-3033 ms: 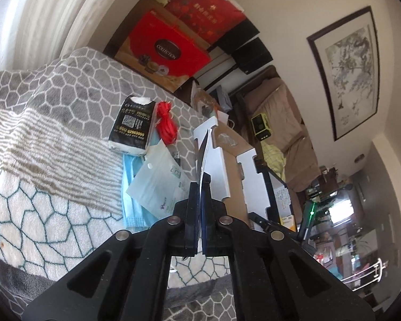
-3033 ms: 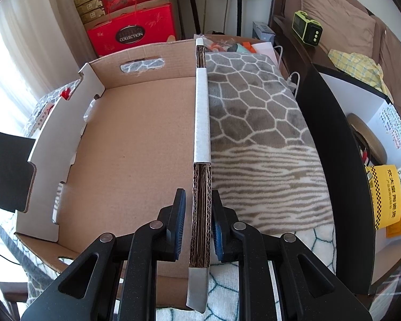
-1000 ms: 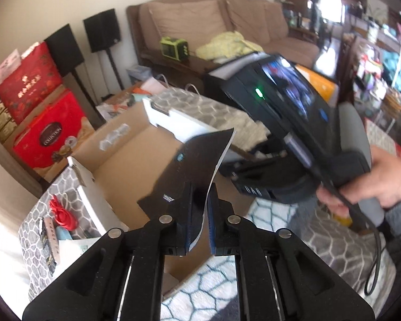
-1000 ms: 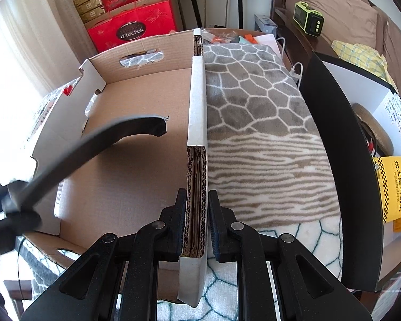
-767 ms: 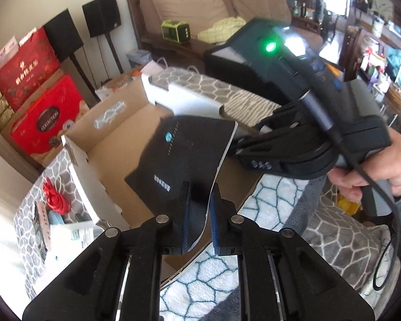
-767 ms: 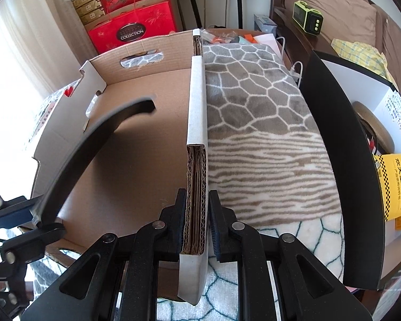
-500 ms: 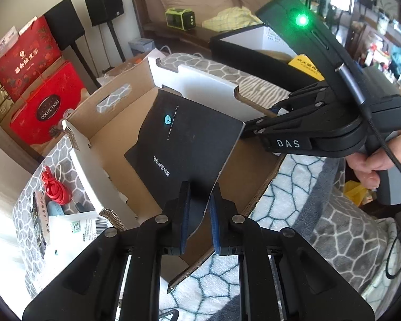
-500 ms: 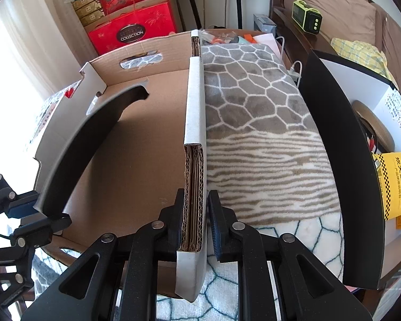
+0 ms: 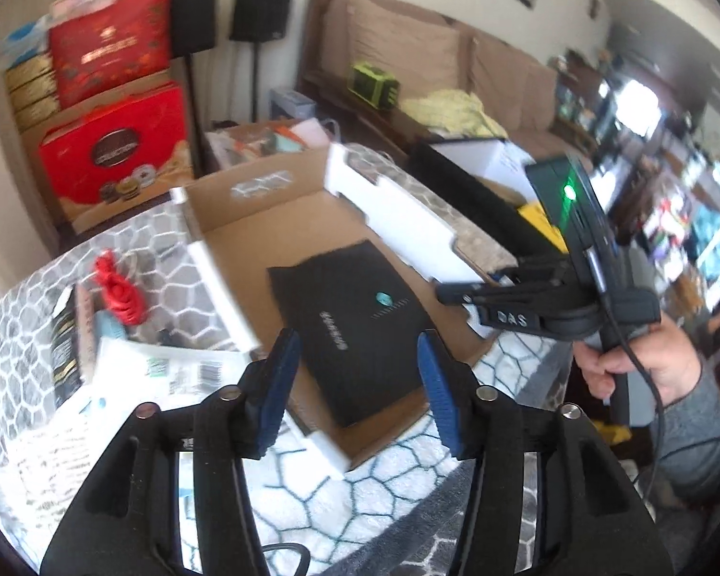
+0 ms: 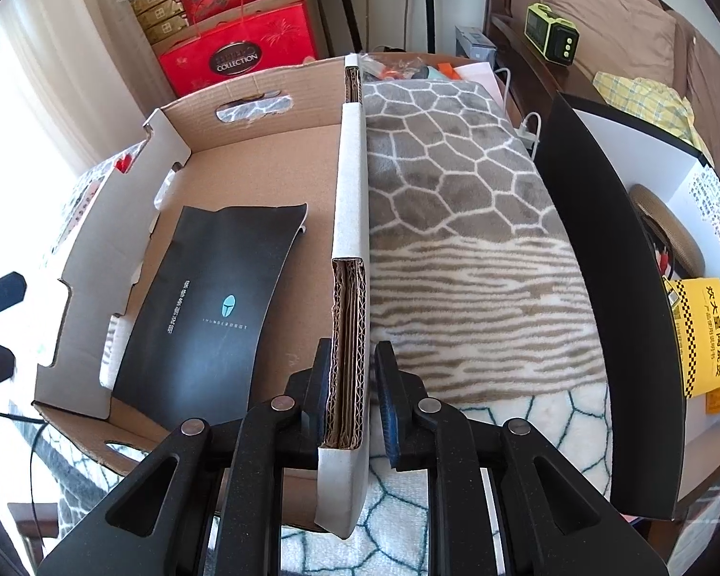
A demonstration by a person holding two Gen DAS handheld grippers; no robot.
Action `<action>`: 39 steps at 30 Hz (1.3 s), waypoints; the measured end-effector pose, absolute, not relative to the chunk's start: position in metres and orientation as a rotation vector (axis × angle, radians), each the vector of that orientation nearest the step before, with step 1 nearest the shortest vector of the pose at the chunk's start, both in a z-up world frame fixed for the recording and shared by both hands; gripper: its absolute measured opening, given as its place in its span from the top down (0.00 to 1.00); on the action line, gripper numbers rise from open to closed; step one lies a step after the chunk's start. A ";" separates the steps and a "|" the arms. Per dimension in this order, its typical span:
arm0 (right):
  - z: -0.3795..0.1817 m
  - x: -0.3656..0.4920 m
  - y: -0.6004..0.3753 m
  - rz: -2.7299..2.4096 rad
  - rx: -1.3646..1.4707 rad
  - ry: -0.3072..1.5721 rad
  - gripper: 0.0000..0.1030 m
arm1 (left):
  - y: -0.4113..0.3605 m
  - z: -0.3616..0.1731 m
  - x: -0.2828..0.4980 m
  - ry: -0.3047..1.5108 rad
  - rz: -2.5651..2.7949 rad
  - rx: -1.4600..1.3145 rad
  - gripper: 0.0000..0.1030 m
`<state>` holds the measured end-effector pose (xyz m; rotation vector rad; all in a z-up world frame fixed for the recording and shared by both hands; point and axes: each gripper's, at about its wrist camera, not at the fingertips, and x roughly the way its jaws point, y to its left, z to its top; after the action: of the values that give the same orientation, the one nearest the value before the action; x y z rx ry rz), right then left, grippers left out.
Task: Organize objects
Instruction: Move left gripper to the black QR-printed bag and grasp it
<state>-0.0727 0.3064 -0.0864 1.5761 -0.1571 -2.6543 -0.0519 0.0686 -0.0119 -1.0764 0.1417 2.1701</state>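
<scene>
A black booklet (image 9: 355,326) lies flat on the floor of the open cardboard box (image 9: 245,221); it also shows in the right wrist view (image 10: 211,312). My left gripper (image 9: 357,379) is open and empty, above the box's near edge. My right gripper (image 10: 353,393) straddles the box's right wall (image 10: 350,240); a small gap shows between the right finger and the wall, so its jaws stand slightly open. The right gripper also shows in the left wrist view (image 9: 456,293), at the box's right wall.
Left of the box on the patterned blanket (image 9: 33,432) lie a red cord (image 9: 117,288), a tissue pack (image 9: 69,336) and white plastic bags (image 9: 168,369). Red gift boxes (image 10: 235,57) stand behind. A black-and-white box (image 10: 614,288) stands right of the blanket.
My left gripper lowered the black booklet into the box, opened and let it go; the booklet now lies flat. My right gripper's hold on the box wall has loosened slightly.
</scene>
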 end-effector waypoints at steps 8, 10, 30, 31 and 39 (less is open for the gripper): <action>-0.086 -0.073 0.306 -2.651 1.578 -0.152 0.83 | -0.011 -0.009 -0.080 -0.113 2.366 -1.147 0.37; -0.086 -0.073 0.305 -2.650 1.578 -0.147 0.83 | -0.031 -0.011 -0.088 -0.165 2.412 -1.182 0.36; -0.088 -0.074 0.302 -2.658 1.590 -0.109 0.82 | -0.148 -0.057 -0.164 -0.511 2.693 -1.542 0.26; -0.088 -0.074 0.302 -2.657 1.590 -0.111 0.82 | -0.148 -0.057 -0.167 -0.488 2.705 -1.549 0.23; -0.089 -0.075 0.301 -2.659 1.597 -0.097 0.82 | -0.106 -0.070 -0.187 -0.233 2.660 -1.553 0.11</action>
<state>-0.0750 0.3006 -0.0891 1.5967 -0.0965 -2.6593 -0.1868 -0.1059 -0.0699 -1.5525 -0.2327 2.6596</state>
